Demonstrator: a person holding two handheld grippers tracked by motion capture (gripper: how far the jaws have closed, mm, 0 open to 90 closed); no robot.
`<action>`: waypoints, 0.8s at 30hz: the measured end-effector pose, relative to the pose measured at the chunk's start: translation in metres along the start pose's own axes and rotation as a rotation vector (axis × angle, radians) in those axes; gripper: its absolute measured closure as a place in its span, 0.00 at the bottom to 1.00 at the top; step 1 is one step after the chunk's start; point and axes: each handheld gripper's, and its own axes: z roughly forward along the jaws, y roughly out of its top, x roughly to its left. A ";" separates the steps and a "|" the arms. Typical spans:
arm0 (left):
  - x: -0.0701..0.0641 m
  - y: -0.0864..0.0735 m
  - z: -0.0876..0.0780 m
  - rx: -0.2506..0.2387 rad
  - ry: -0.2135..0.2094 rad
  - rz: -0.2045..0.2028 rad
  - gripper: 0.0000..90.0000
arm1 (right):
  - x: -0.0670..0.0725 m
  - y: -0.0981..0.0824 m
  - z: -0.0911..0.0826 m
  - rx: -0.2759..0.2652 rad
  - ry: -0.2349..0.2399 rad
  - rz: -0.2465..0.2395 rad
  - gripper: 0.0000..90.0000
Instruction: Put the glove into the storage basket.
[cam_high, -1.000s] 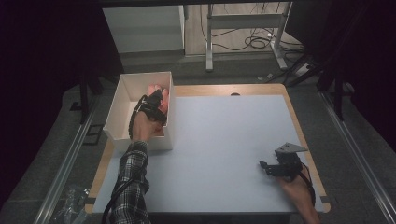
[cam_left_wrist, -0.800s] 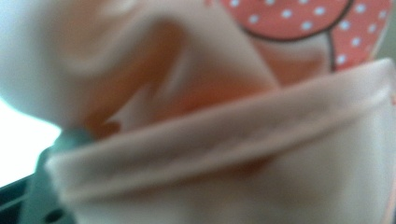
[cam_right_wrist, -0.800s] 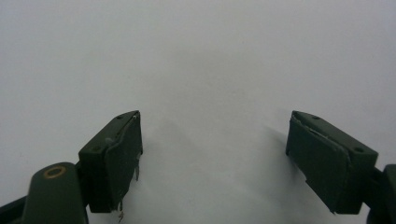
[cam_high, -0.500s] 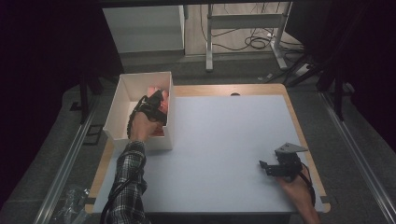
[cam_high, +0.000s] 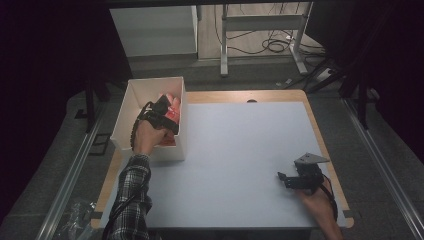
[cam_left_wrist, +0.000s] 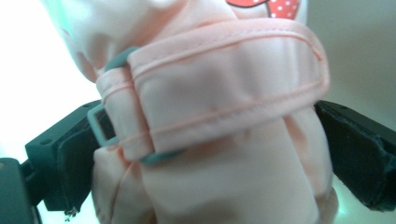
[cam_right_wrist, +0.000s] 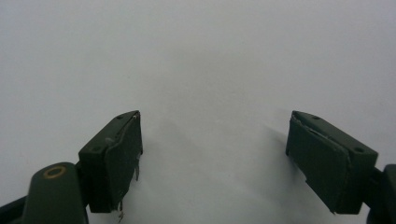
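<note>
Since a second ago, my left claw (cam_high: 167, 107) has been spreading its jaws inside the white box (cam_high: 131, 102), upper left of the high view. It now stands released around the pink fabric pouch (cam_left_wrist: 224, 116), which sits between the pads, in the box. At lower right, my right claw (cam_high: 285, 179) rests released, jaws apart over the white tabletop (cam_high: 240, 150).

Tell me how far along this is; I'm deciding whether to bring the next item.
Done: the pink fabric item sits inside the white box. In hand: the left gripper, in the box, has just been opening; the fabric lies between its fingers, apparently released. Left: withdrawing that gripper. The right gripper rests open on the table, holding nothing.
</note>
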 end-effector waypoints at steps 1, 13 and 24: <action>0.000 -0.002 -0.002 -0.013 -0.005 0.003 0.03 | 0.000 0.000 0.000 0.000 0.000 0.001 0.21; 0.002 -0.015 -0.011 -0.094 -0.020 0.013 0.03 | 0.000 0.000 0.000 0.000 0.000 0.000 0.21; 0.003 -0.029 -0.024 -0.177 -0.029 0.027 0.02 | 0.000 0.000 0.000 0.000 0.000 0.000 0.21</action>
